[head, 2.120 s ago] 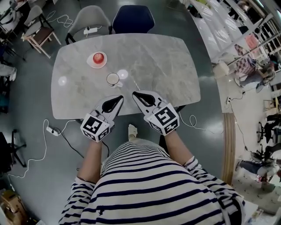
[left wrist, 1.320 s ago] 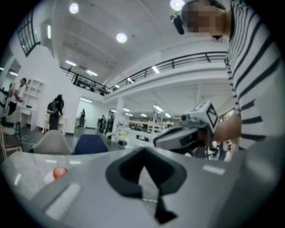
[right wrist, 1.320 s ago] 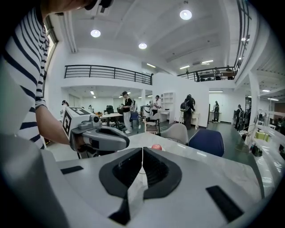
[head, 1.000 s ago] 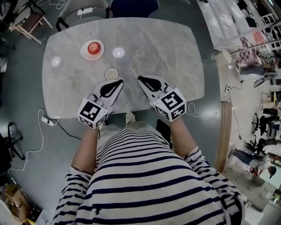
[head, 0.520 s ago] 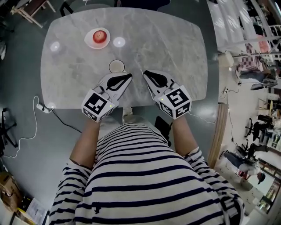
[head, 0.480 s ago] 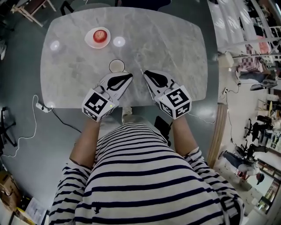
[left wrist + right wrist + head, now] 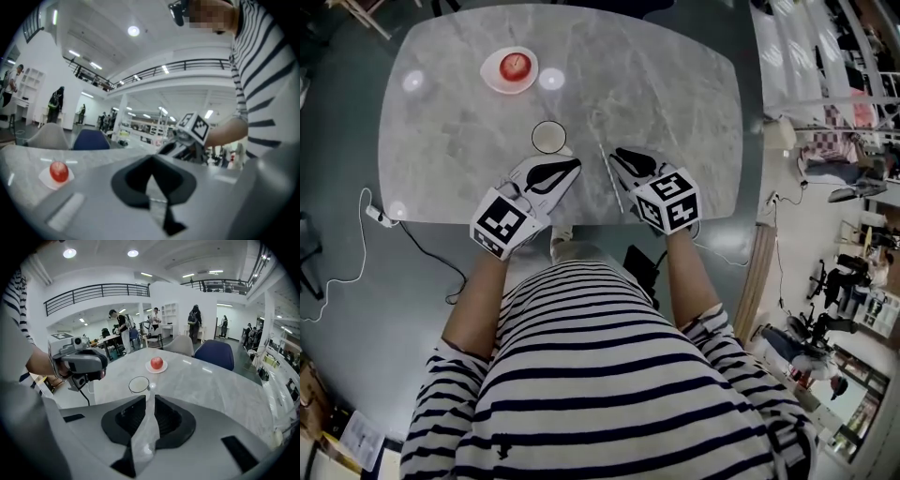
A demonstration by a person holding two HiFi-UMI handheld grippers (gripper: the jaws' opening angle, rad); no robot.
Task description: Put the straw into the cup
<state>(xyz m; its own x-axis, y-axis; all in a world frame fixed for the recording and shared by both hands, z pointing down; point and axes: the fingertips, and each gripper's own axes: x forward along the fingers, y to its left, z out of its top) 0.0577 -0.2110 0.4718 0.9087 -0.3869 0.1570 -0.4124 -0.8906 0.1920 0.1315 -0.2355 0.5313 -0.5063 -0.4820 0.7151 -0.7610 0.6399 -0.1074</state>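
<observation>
My right gripper (image 7: 617, 154) is clenched on the straw (image 7: 144, 427). The straw runs forward between the jaws, its far end near the cup (image 7: 548, 137) rim, not inside. My left gripper (image 7: 575, 164) is closed on nothing, just behind the cup. The cup stands upright on the table (image 7: 675, 84). Beyond it, an apple (image 7: 516, 65) sits on a plate (image 7: 494, 77).

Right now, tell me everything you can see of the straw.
The straw is thin, pale and seems wrapped in translucent film. The right gripper is shut on it partway along. It points forward over the marble-look table, its far tip right of the cup, not in it.
</observation>
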